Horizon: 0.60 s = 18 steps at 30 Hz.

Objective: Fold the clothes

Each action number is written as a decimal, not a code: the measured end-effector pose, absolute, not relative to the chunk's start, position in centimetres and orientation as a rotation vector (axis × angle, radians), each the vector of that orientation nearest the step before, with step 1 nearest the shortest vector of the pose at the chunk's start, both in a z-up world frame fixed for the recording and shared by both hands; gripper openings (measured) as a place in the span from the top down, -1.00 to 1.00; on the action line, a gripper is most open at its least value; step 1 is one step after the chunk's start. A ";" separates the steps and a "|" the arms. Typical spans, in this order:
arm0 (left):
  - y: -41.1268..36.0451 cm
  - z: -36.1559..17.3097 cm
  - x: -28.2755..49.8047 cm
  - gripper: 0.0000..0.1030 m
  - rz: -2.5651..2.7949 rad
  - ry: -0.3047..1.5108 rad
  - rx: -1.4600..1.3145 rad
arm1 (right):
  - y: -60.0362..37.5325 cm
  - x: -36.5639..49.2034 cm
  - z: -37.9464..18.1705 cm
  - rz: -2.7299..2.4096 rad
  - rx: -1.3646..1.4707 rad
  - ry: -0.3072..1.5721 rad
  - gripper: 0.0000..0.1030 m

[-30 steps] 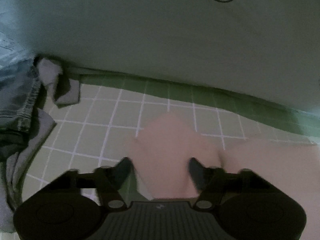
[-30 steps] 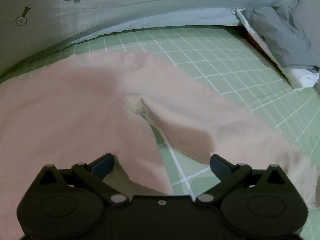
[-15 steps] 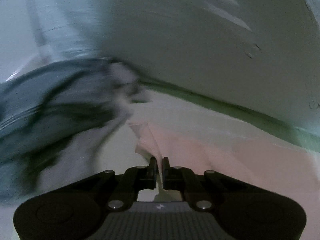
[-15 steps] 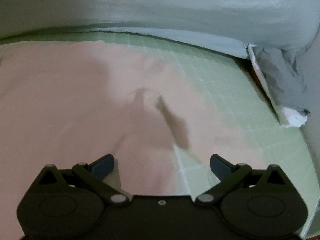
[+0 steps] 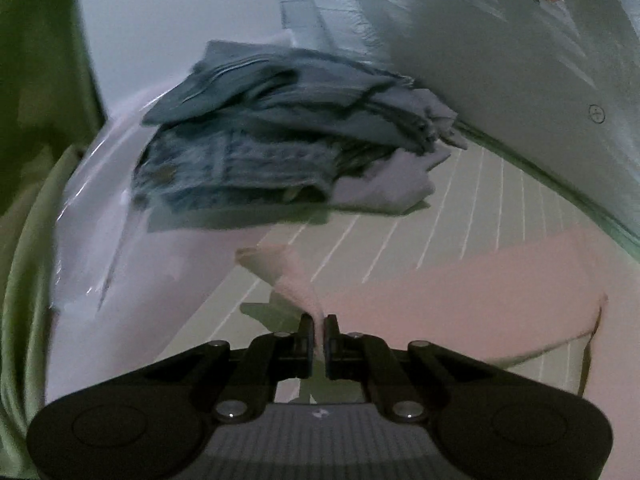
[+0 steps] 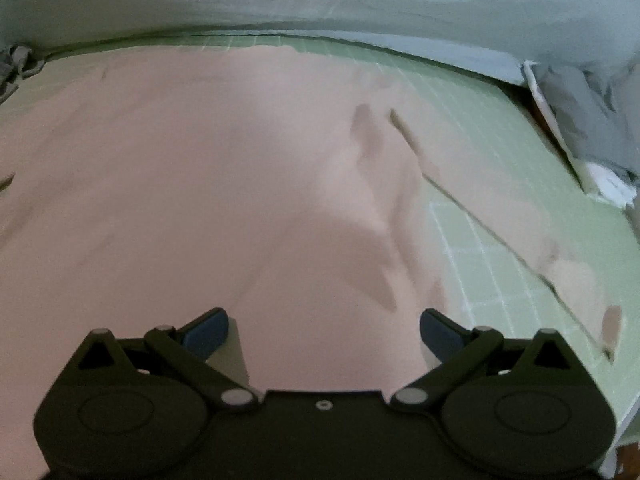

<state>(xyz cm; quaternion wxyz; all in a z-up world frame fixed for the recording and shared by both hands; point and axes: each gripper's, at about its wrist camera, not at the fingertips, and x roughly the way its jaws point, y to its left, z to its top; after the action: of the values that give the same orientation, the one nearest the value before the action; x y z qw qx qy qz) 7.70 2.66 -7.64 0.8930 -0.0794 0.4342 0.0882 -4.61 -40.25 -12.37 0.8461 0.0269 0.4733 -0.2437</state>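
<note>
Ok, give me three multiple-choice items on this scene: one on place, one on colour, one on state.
1. The pile of jeans lies: A) past the left tongs B) between the right tongs C) on the pink garment
2. The mat is: A) green B) red C) black
3. The right tongs are: A) open B) shut on cloth C) shut, empty

A: the left view shows the pile beyond the fingers.
A: a green grid shows beside the pink garment.
A: the fingers stand wide apart, holding nothing.
</note>
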 end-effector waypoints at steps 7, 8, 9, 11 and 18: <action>4.0 -9.4 3.9 0.79 0.108 0.975 -0.156 | -37.9 -7.1 -12.6 -0.545 0.138 0.985 -1.00; 4.1 -9.6 3.6 0.77 0.095 0.984 -0.152 | -37.5 -7.5 -12.7 -0.545 0.152 0.983 -1.00; 4.2 -9.9 3.3 0.77 0.084 0.990 -0.148 | -37.2 -7.8 -12.7 -0.543 0.167 0.981 -1.00; 4.4 -10.1 2.9 0.70 0.071 0.999 -0.150 | -36.8 -8.6 -12.8 -0.535 0.196 0.977 -1.00; 5.9 -9.4 2.5 0.08 0.076 0.973 -0.206 | -36.7 -10.6 -12.8 -0.509 0.266 0.994 -1.00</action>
<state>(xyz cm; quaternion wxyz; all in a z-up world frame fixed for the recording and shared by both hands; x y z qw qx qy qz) 2.48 5.95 -9.40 0.8783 -0.0989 0.4664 0.0366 -10.65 -36.74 -12.84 0.8398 0.1257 0.4702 -0.2406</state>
